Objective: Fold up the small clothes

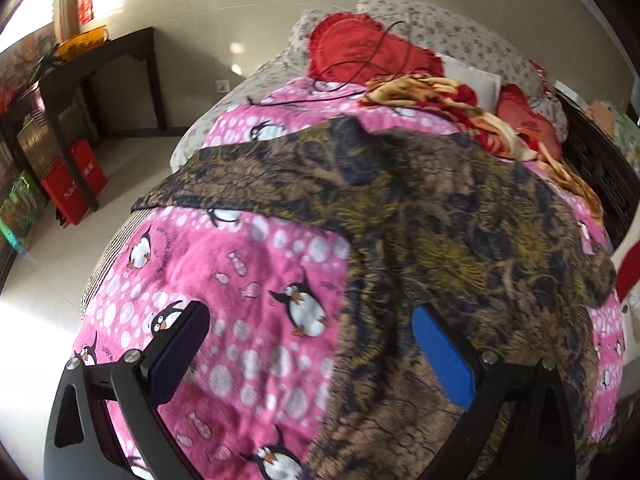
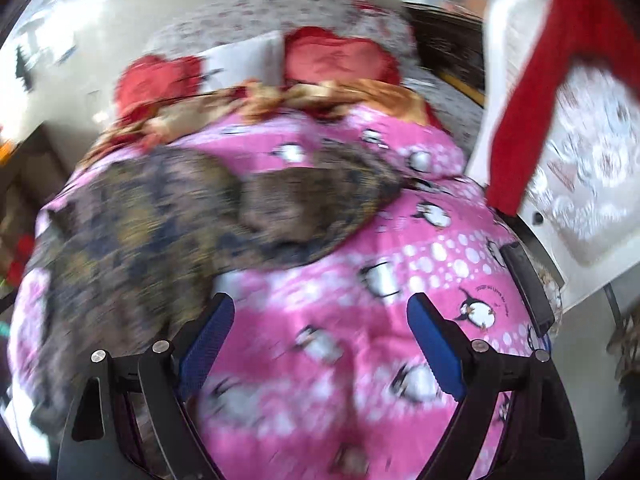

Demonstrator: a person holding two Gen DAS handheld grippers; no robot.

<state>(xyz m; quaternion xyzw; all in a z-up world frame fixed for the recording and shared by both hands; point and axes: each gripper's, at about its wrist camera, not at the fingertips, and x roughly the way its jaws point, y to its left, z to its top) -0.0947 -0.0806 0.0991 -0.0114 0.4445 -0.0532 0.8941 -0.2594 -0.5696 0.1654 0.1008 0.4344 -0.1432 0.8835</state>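
Left wrist: brown-and-navy patterned garment [image 1: 440, 208], rumpled on pink blanket [image 1: 240, 272].

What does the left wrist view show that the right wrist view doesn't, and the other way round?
Only the left wrist view shows the dark wooden table with red boxes beneath it, and a black cord across the red cushion. Only the right wrist view shows the white chair with red cloth draped over it, and a black remote-like object. Both show the brown patterned garment spread on the pink penguin blanket, and open, empty tongs: left, right.
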